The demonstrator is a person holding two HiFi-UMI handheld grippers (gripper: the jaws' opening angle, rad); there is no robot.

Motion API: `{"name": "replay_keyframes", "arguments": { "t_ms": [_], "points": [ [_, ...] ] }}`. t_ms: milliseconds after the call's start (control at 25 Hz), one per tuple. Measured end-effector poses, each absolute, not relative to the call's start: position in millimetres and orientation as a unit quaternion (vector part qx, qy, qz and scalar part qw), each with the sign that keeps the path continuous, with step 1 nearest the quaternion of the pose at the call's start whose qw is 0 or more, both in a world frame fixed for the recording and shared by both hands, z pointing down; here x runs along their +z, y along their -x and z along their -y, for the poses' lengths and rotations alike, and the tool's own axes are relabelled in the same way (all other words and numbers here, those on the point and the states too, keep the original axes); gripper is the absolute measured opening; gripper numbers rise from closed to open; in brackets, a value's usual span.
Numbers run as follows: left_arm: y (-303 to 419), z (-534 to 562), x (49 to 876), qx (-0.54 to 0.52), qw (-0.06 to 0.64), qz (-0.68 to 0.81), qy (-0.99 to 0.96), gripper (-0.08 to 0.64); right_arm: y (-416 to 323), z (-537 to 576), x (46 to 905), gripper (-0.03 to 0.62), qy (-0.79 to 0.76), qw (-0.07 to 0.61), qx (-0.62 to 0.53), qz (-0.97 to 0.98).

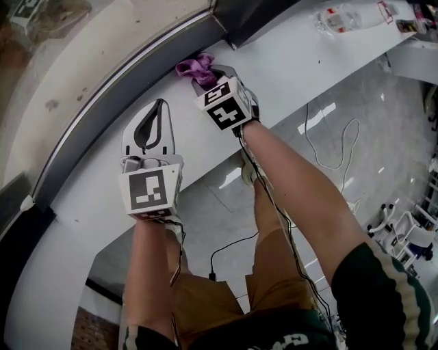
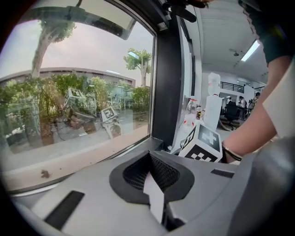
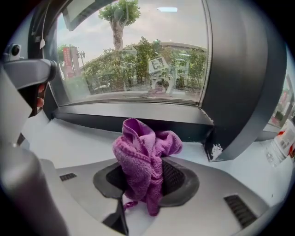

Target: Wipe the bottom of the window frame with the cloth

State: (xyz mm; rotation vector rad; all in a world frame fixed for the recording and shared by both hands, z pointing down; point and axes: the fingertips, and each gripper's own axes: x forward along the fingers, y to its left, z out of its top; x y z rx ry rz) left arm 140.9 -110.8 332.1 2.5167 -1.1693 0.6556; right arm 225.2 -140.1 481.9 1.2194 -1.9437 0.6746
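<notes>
purple cloth (image 1: 195,67) (image 3: 145,156) sits bunched at the bottom rail of the dark grey window frame (image 1: 116,102) (image 3: 138,120), close to the corner where that rail meets the frame's upright post; whether the cloth actually presses on the rail cannot be told. the right hand-held gripper (image 1: 205,75) (image 3: 147,179) has its jaws clamped on the cloth, with folds standing up above the dark pads and a tail hanging down below them, and it points at the frame from the white counter (image 1: 294,61) (image 3: 69,143) that runs along the frame's foot. the left hand-held gripper (image 1: 156,116) (image 2: 154,184) lies over the same counter, further along the rail from the post and beside the right one, also aimed at the frame; its jaws are together with nothing between them, only the white surface showing through the gap behind the pads. each carries its marker cube, the right one (image 1: 224,104) (image 2: 205,143) tilted, the left one (image 1: 150,190) facing up. beyond the frame, the glass pane (image 3: 133,55) shows trees and faint reflections of the cubes. a clear bottle (image 1: 339,18) lies on the counter on the far side of the post, well apart from the cloth.
</notes>
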Motion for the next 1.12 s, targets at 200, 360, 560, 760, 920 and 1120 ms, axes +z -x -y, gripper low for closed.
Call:
{"name": "replay_keyframes", "arguments": {
  "t_ms": [200, 360, 560, 760, 920, 1120],
  "points": [
    [-95, 101, 329, 0.224, 0.15, 0.429, -0.862, 0.005, -190, 133, 482, 0.167, -0.472, 0.366, 0.272, 0.755],
    [-68, 96, 329, 0.217, 0.153, 0.442, -0.857, 0.006, -170, 131, 482, 0.167, -0.474, 0.365, 0.267, 0.755],
    [-26, 86, 329, 0.216, 0.157, 0.465, -0.844, 0.006, -128, 124, 483, 0.167, -0.465, 0.362, 0.266, 0.763],
    [7, 71, 329, 0.214, 0.163, 0.482, -0.834, 0.005, -93, 117, 483, 0.167, -0.458, 0.362, 0.258, 0.77],
    [33, 62, 325, 0.211, 0.164, 0.494, -0.827, 0.006, -60, 109, 483, 0.167, -0.454, 0.355, 0.264, 0.773],
    [71, 52, 320, 0.206, 0.168, 0.515, -0.815, 0.006, -19, 99, 483, 0.167, -0.437, 0.359, 0.26, 0.783]
  ]
}}
